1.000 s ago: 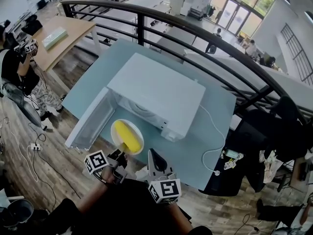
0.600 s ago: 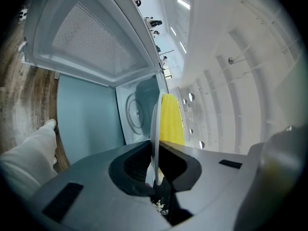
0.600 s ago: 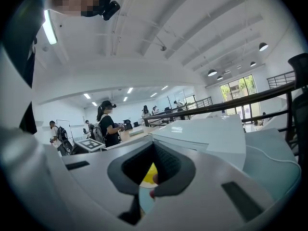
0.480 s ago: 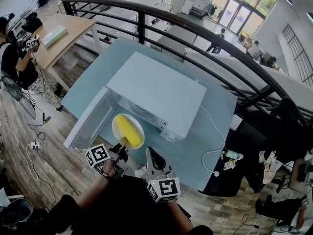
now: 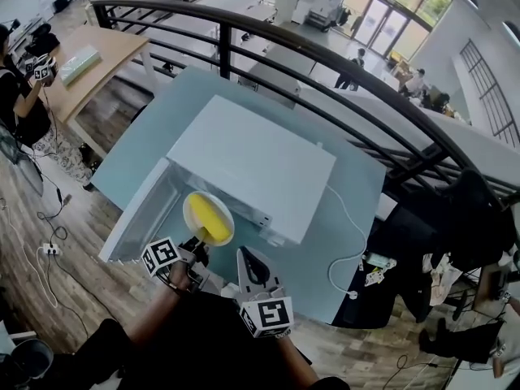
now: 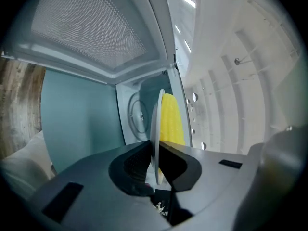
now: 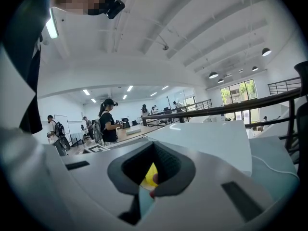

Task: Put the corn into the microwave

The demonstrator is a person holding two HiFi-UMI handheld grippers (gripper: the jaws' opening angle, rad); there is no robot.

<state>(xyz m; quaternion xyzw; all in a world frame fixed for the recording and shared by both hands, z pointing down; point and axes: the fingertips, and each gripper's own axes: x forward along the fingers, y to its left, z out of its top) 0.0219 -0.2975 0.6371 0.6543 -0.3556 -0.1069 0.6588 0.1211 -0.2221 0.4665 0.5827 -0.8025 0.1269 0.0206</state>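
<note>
A yellow corn cob (image 5: 210,218) lies on a white plate (image 5: 192,208) held just in front of the open white microwave (image 5: 252,161). My left gripper (image 5: 197,244) is shut on the plate's near rim. In the left gripper view the plate (image 6: 156,124) stands edge-on between the jaws, with the corn (image 6: 171,119) on its right face and the microwave's turntable (image 6: 137,114) beyond. My right gripper (image 5: 244,256) hovers just right of the plate, shut and holding nothing. In the right gripper view its jaws (image 7: 153,186) meet, and a sliver of yellow shows behind them.
The microwave door (image 5: 142,214) swings out to the left over the teal table (image 5: 325,242). A white power cable (image 5: 345,242) trails off the table's right side. A dark railing (image 5: 325,63) runs behind the table. People stand at a wooden desk (image 5: 89,63) far left.
My left gripper has carried the plate with the corn forward, closer to the microwave's opening. The right gripper has moved forward a little alongside it.
</note>
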